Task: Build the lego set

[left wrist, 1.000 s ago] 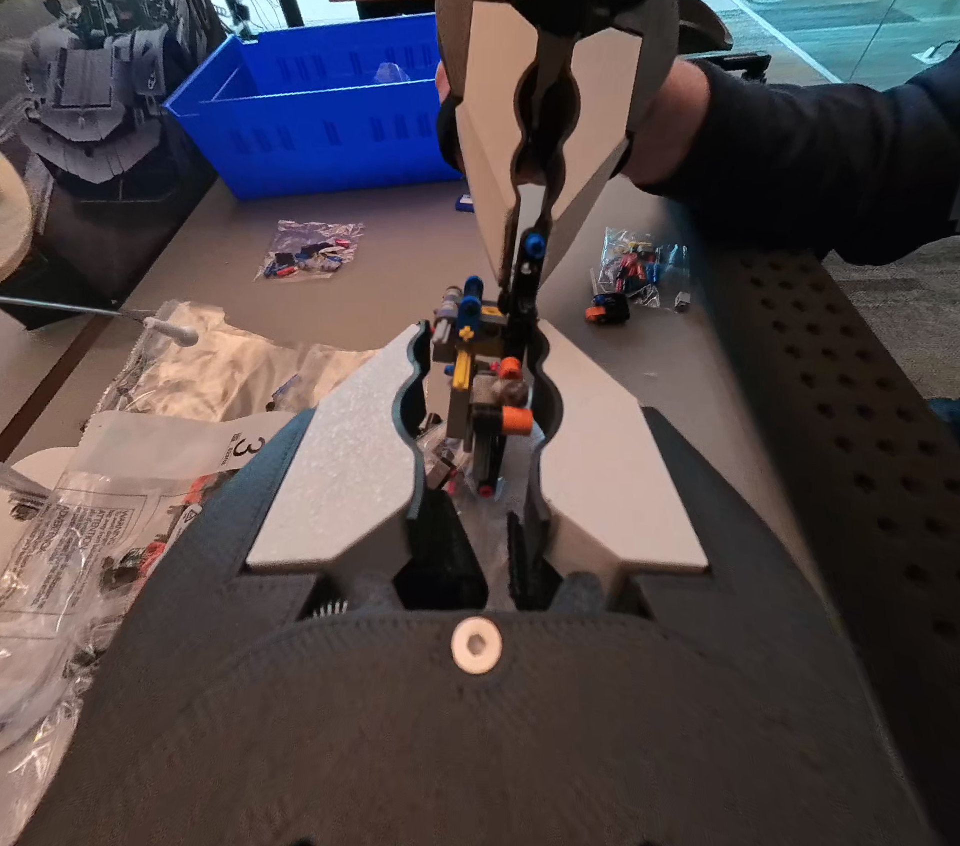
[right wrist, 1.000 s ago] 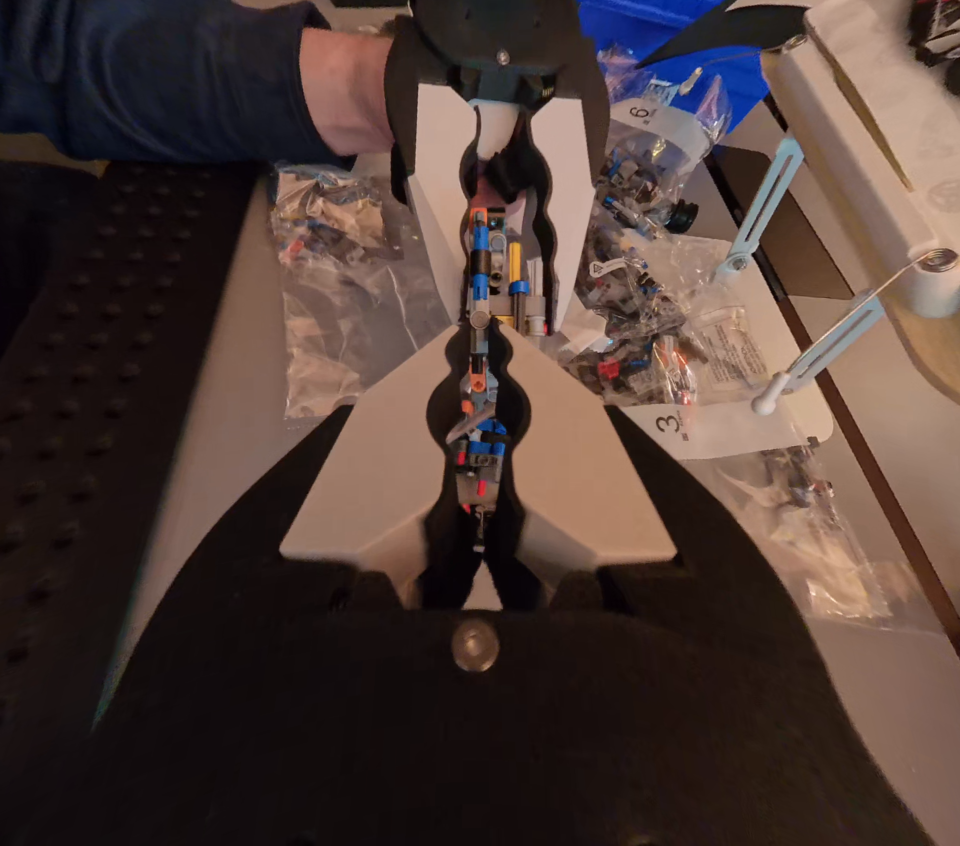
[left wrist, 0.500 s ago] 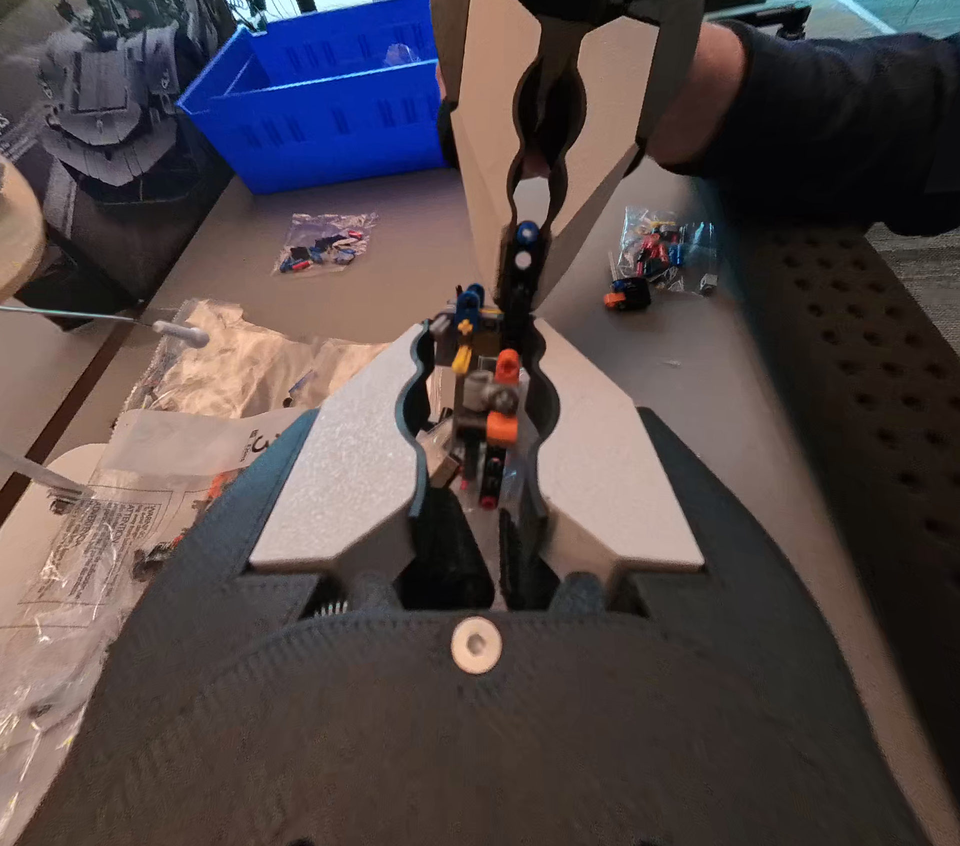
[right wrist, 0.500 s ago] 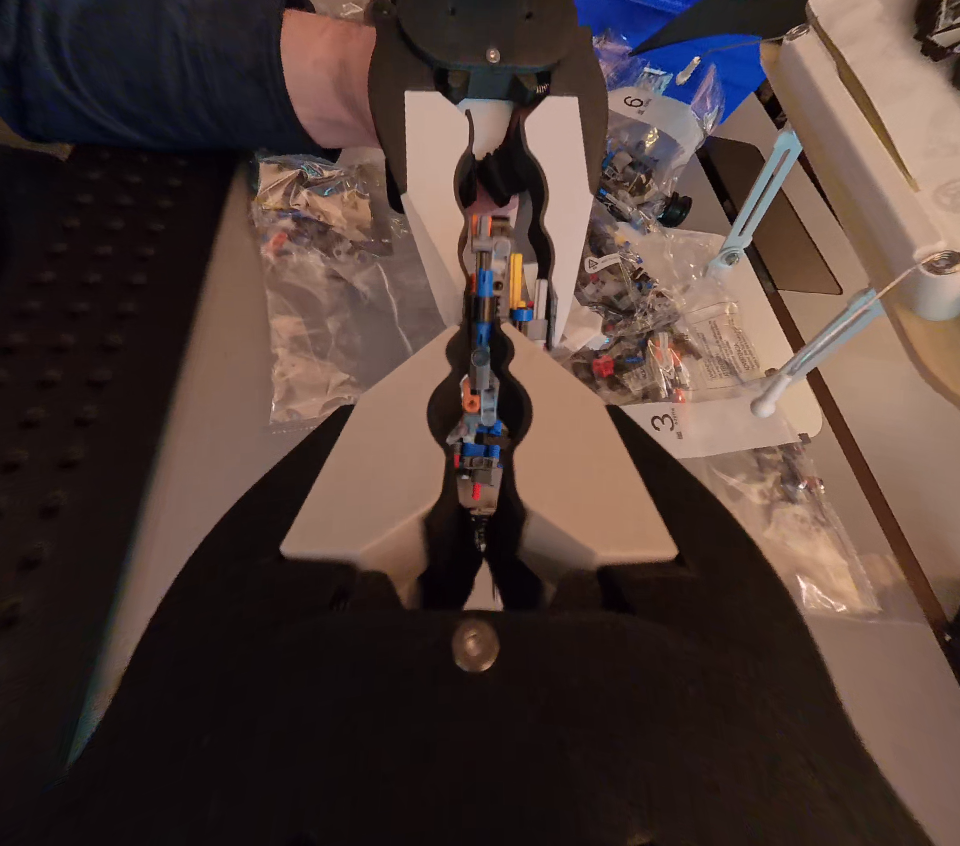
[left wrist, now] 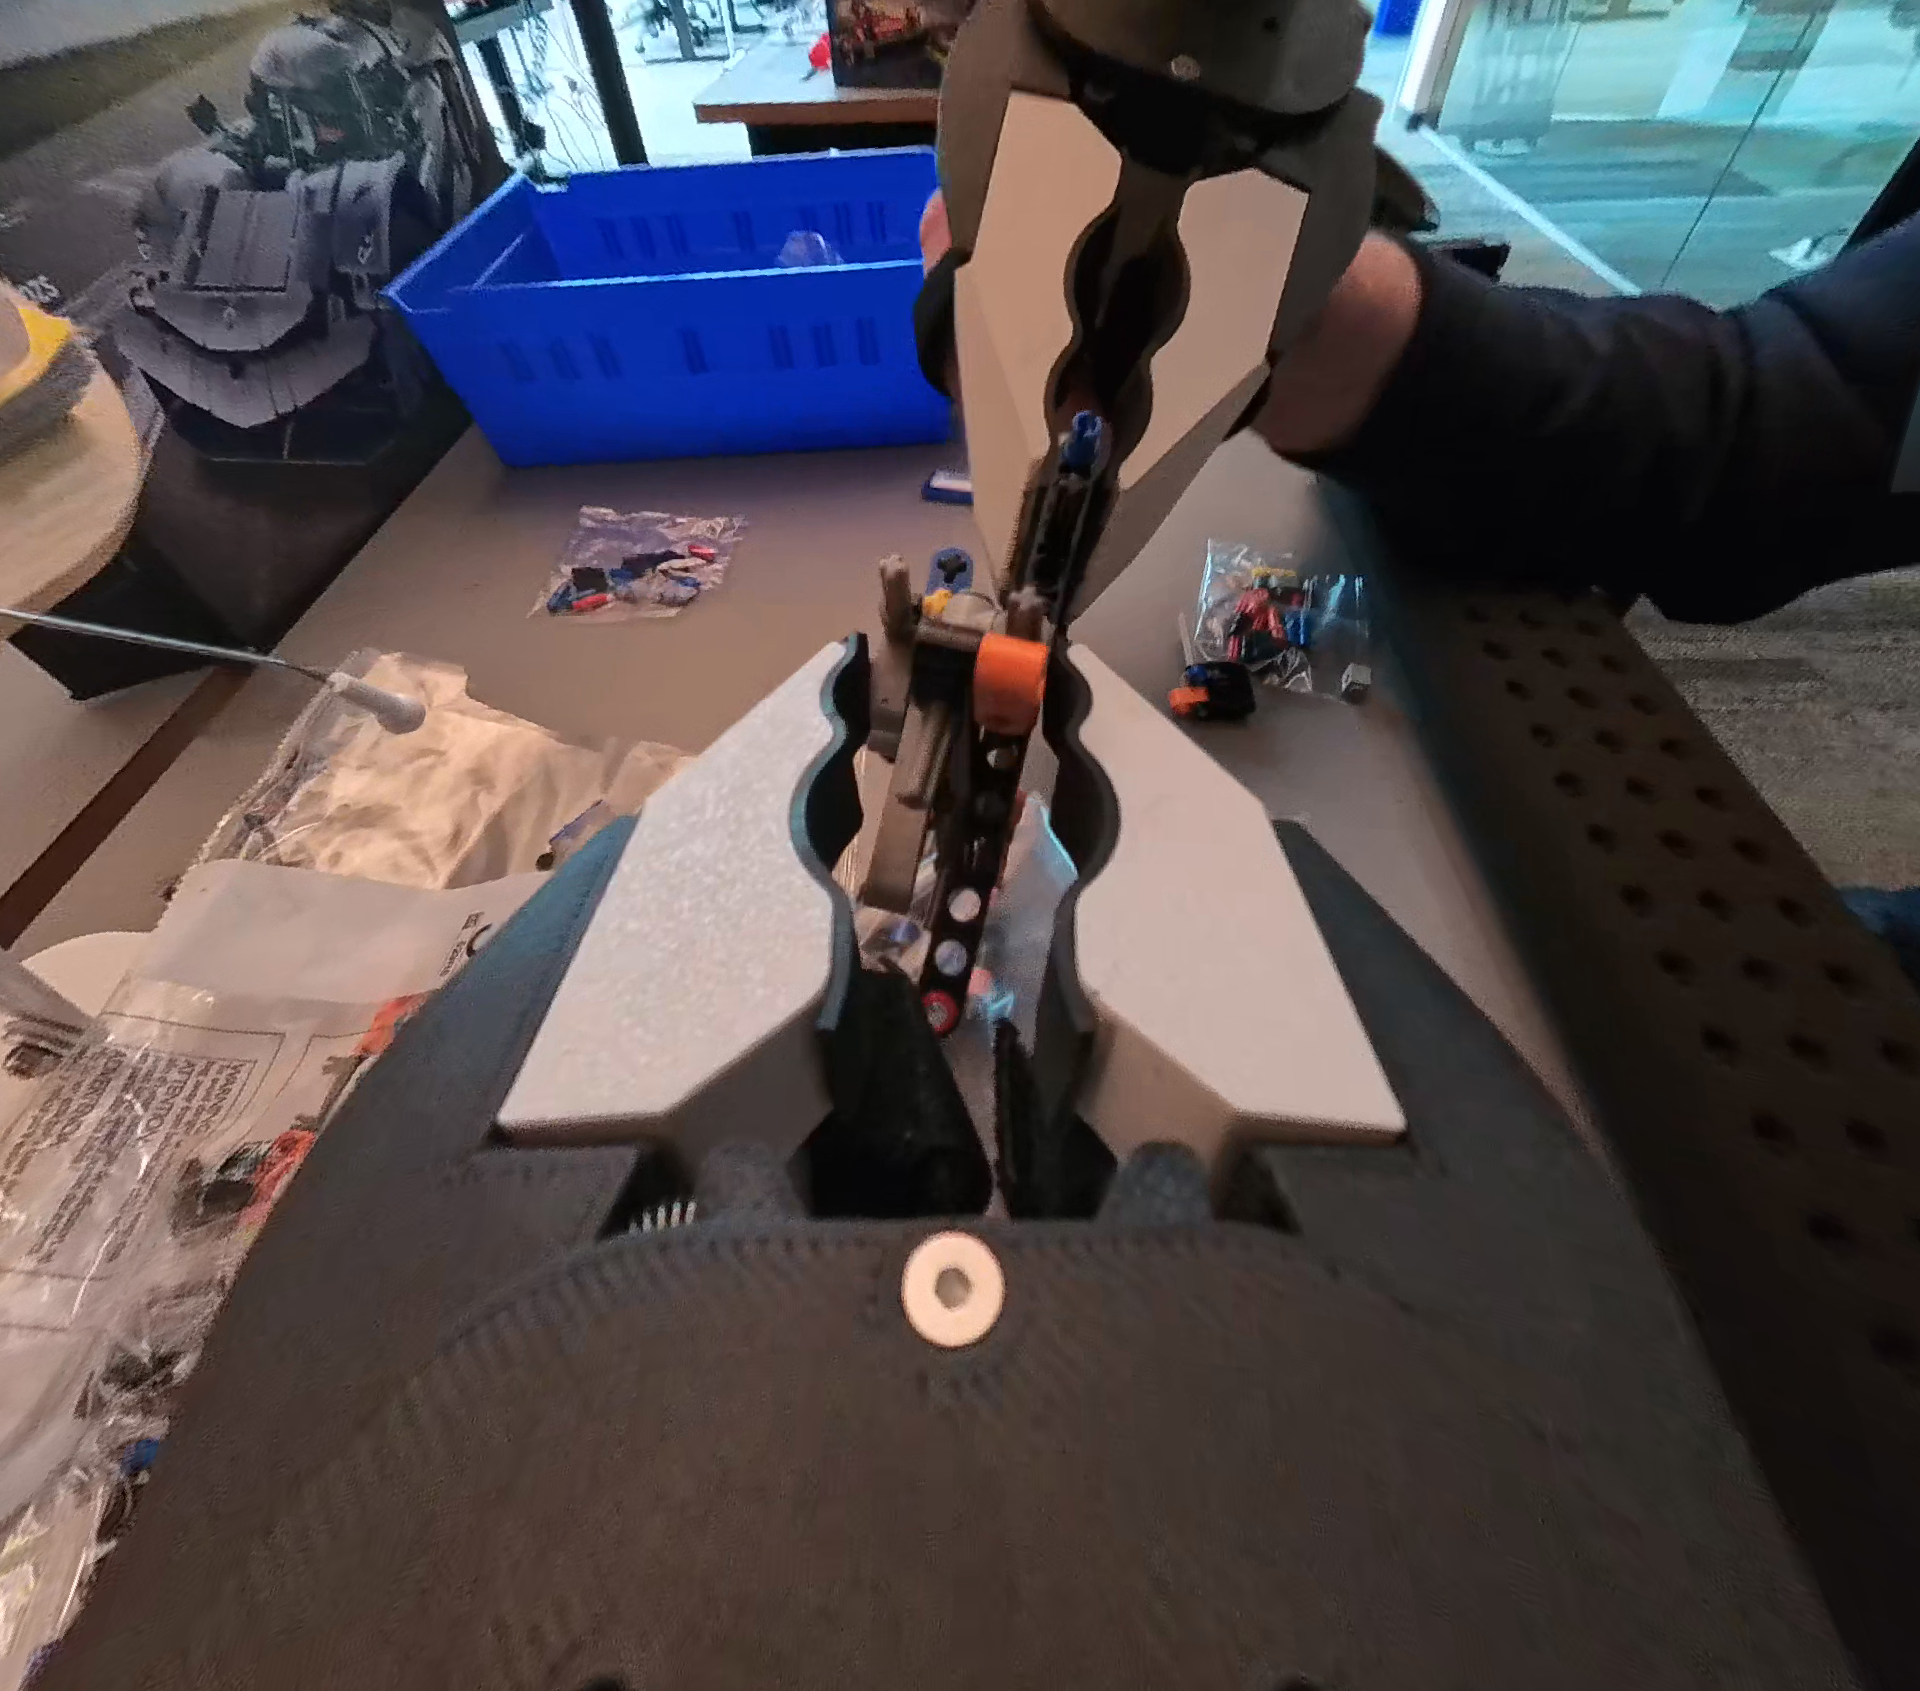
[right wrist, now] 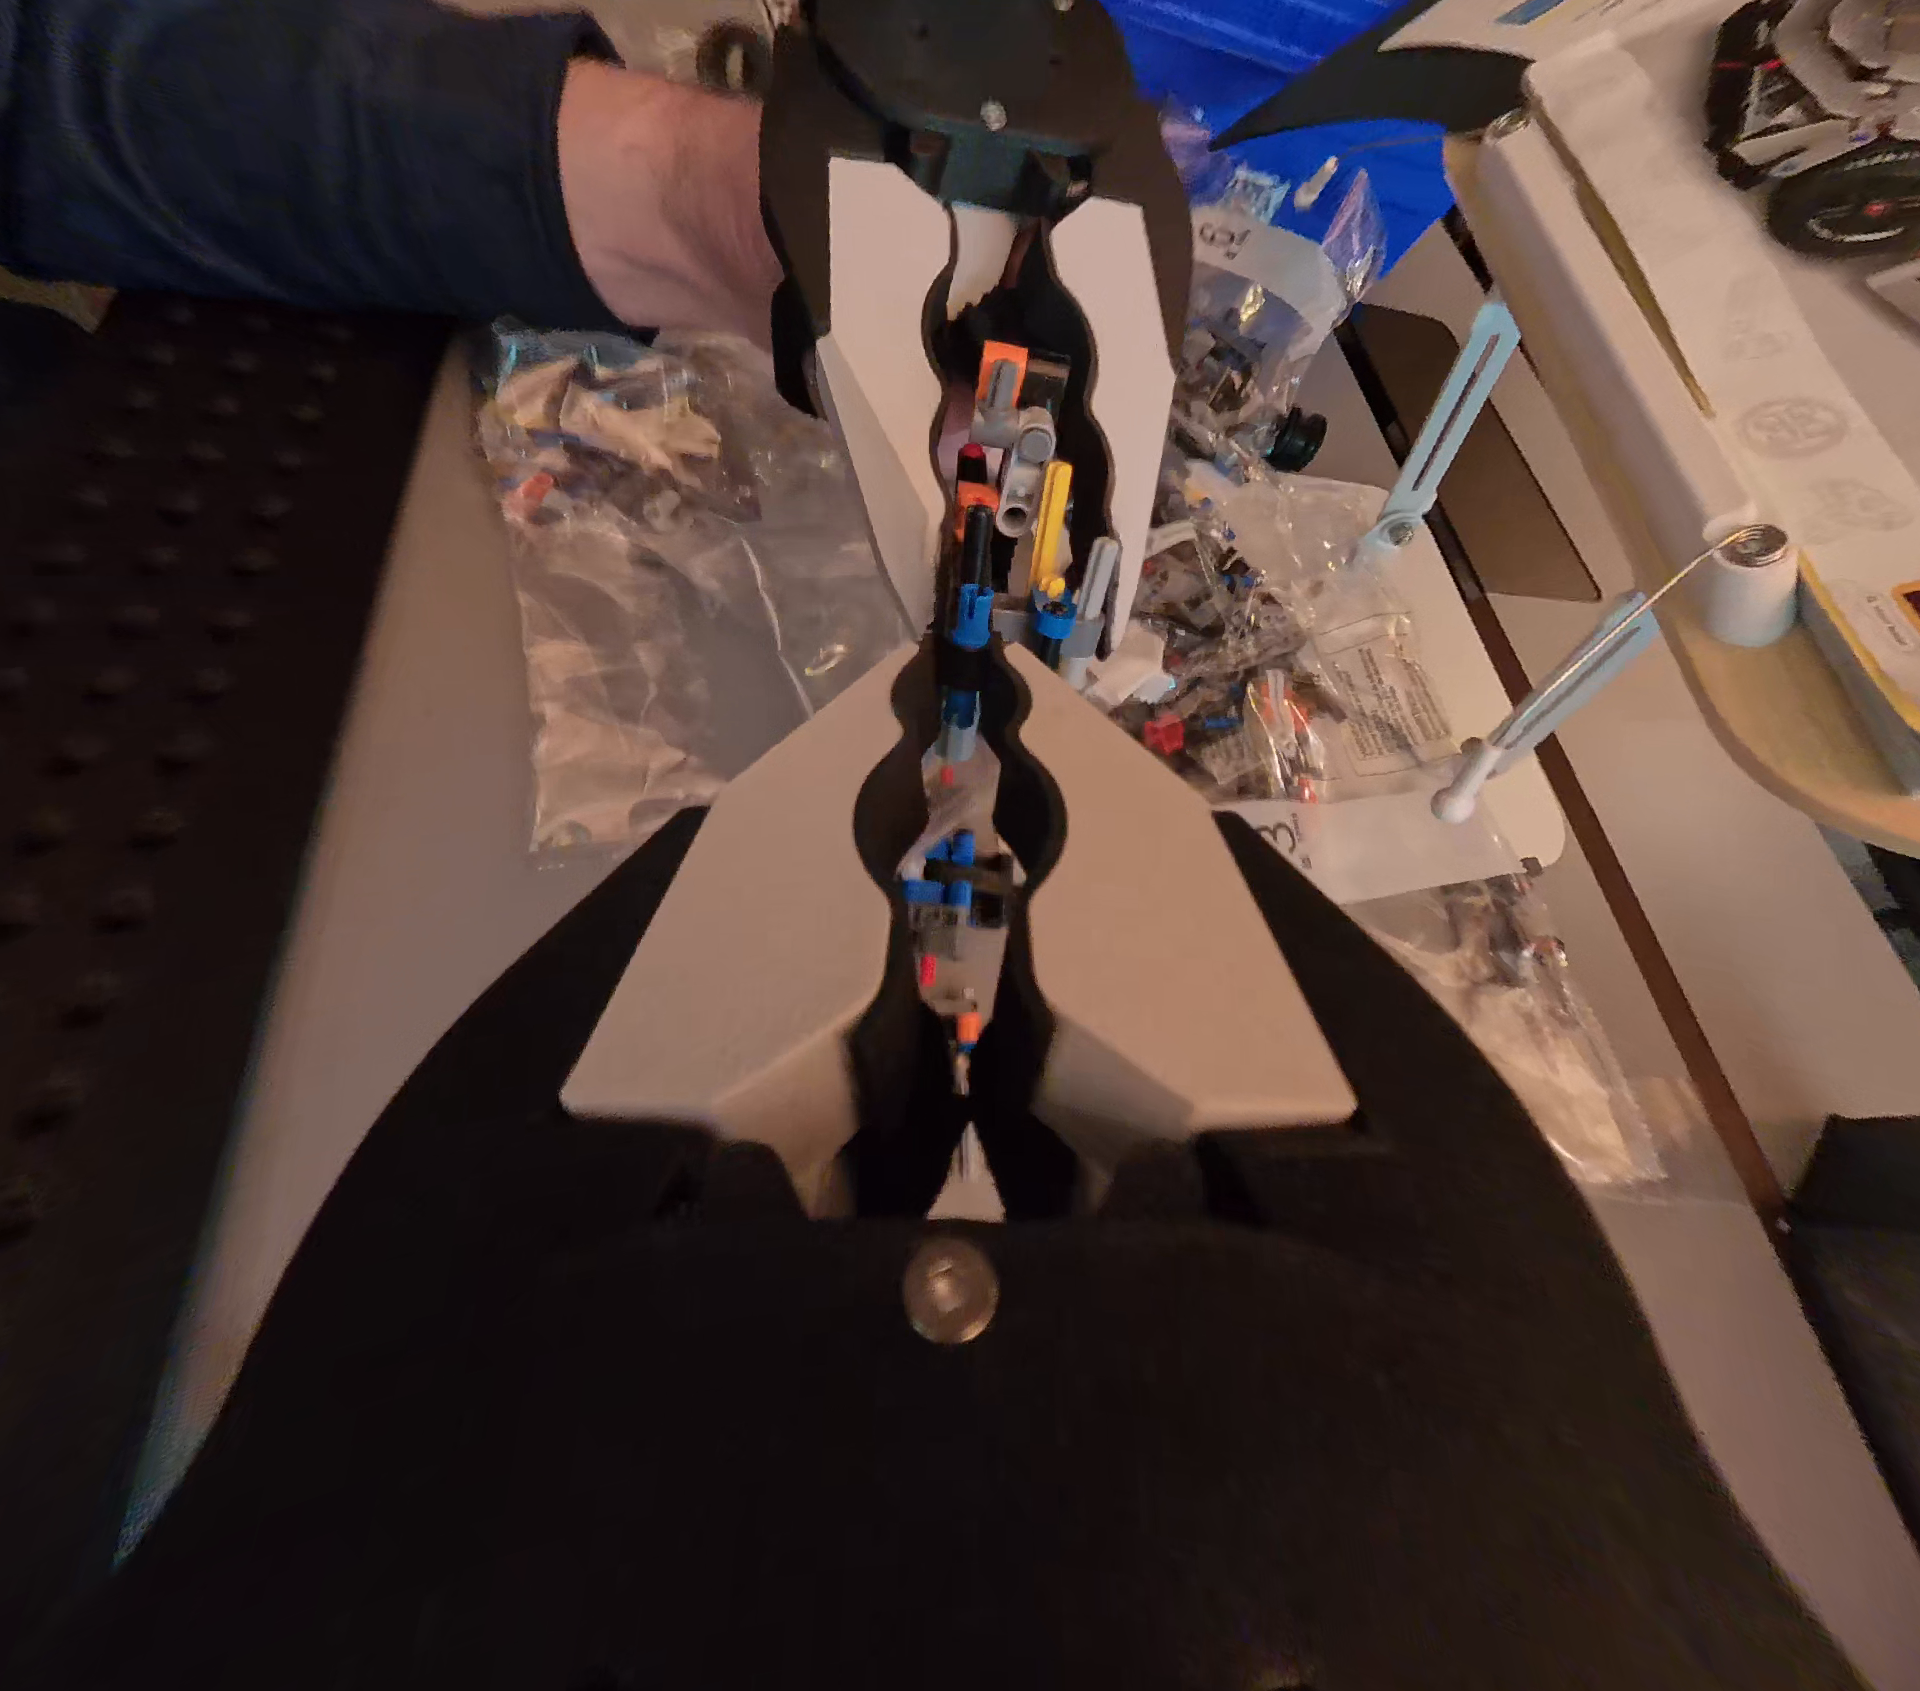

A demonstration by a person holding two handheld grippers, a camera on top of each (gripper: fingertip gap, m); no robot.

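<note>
The left gripper point(left wrist: 956, 768) is closed on a small lego build point(left wrist: 951, 748) made of gray, black, orange and yellow pieces, and it holds the build up above the gray tabletop point(left wrist: 727, 644). The right gripper point(left wrist: 1049, 571) points the other way, so the two grippers meet tip to tip. It is pinched tight on a thin black lego piece point(left wrist: 1065, 498) with a blue pin at its end. That piece touches the top of the build, next to a fat orange part point(left wrist: 1010, 677). In the right wrist view, the right gripper point(right wrist: 961, 675) squeezes the same black piece point(right wrist: 971, 571), and the build point(right wrist: 1023, 488) sits between the fingers of the left gripper point(right wrist: 1023, 602). A hand point(right wrist: 675, 207) in a dark sleeve holds that gripper. Clear bags of lego parts point(right wrist: 1257, 685) lie on the tabletop point(right wrist: 436, 706). A blue bin point(left wrist: 665, 311) stands at the far side, and a small bag point(left wrist: 639, 566) of pieces lies in front of it.
</note>
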